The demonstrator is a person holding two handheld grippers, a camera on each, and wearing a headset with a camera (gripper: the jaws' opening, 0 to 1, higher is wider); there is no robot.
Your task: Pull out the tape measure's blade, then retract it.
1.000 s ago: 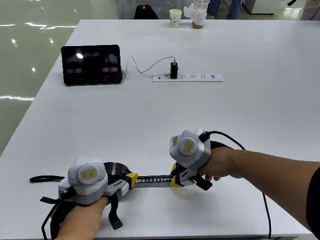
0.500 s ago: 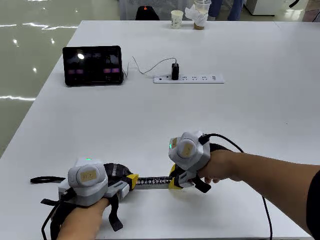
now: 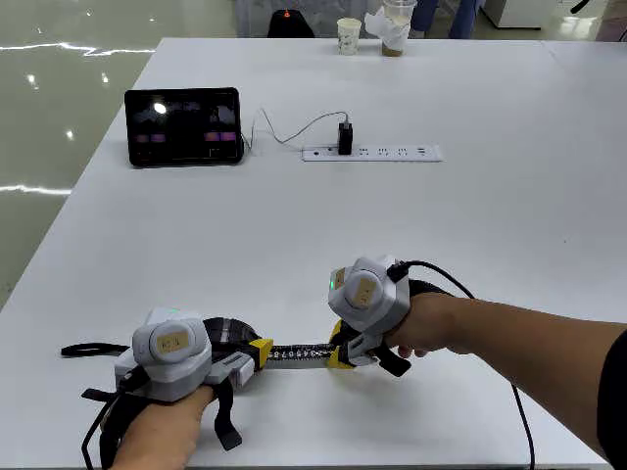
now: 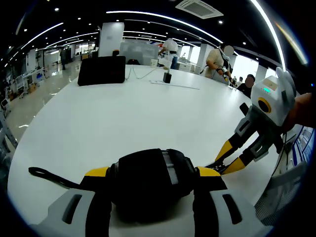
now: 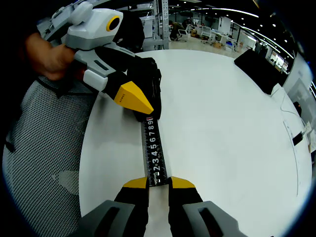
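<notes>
The right gripper (image 5: 159, 183), low centre in its view, pinches the blade (image 5: 154, 153) by its tip; the left gripper (image 4: 154, 173) clamps the tape measure case (image 5: 148, 81). If that pinch slips, the blade could whip back.

A broad white tabletop (image 3: 460, 215) takes up most of the head view, its far edge at twelve o'clock. On it at ten o'clock stands a black flat tablet with a dimly lit screen (image 3: 182, 126). Toward twelve o'clock lies a long white power strip (image 3: 377, 153) with a black plug-in charger (image 3: 345, 137) in it. Two pale paper cups (image 3: 348, 35) sit at the far edge. From nine to eleven o'clock runs a glossy pale green floor (image 3: 49, 108) with bright glare streaks. The left gripper view shows a dark ceiling with long curved light strips (image 4: 163, 18), a square ceiling vent (image 4: 196, 7), a white column (image 4: 111, 38) and standing people (image 4: 217, 59).
</notes>
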